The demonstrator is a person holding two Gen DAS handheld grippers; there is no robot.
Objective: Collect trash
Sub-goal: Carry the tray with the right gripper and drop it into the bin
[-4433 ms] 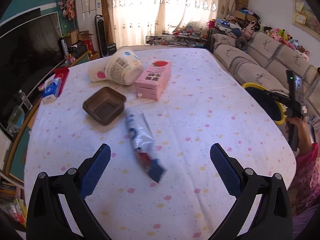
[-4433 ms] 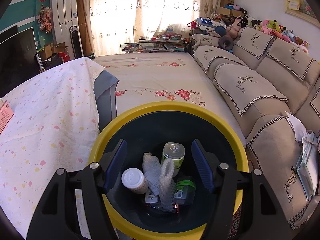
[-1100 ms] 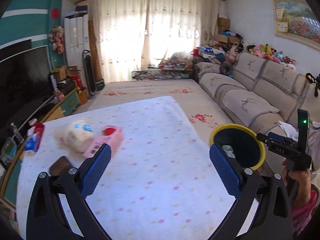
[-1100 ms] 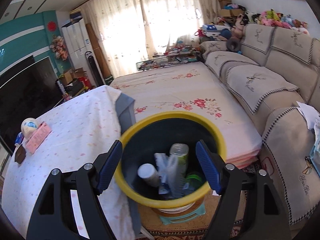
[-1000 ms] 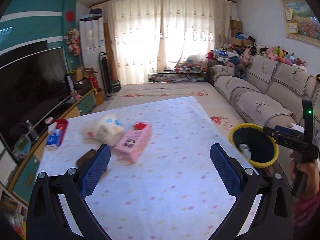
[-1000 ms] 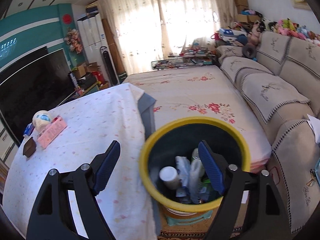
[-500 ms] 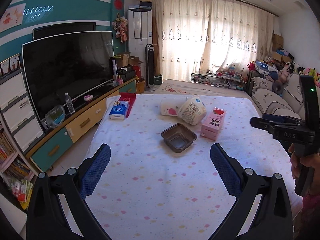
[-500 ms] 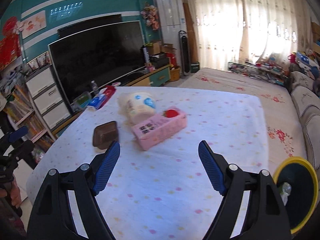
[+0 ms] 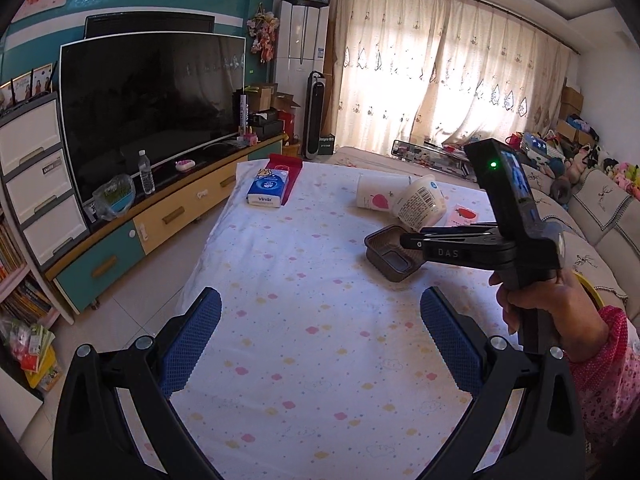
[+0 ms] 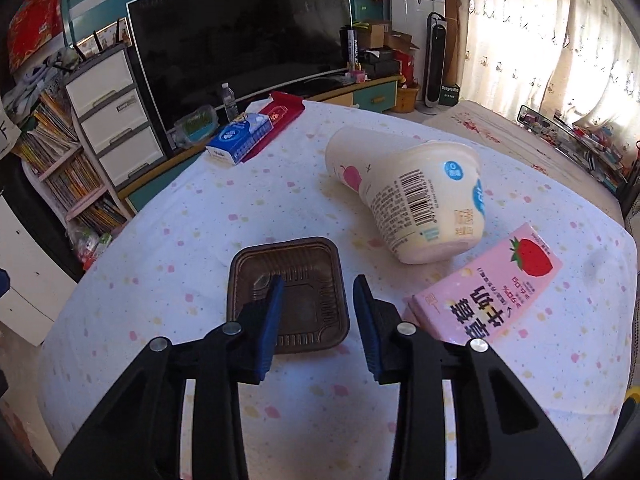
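A brown plastic tray lies on the spotted tablecloth, and the left wrist view shows the tray partly behind the right gripper. My right gripper hovers over the tray's right side, its jaws closing. One finger is above the tray's inside and the other just outside the rim, and the pads are not pressing on it. Beyond it lie two tipped yoghurt cups and a pink strawberry carton. My left gripper is open over bare cloth with nothing between its fingers.
A blue tissue pack and a red box sit at the table's far left corner. The yellow bin rim shows behind the person's hand. A television and drawers stand left of the table, a sofa to the right.
Both views swung from the yellow bin to the table. The right gripper came down over the brown tray and its jaws narrowed. The left gripper stayed open.
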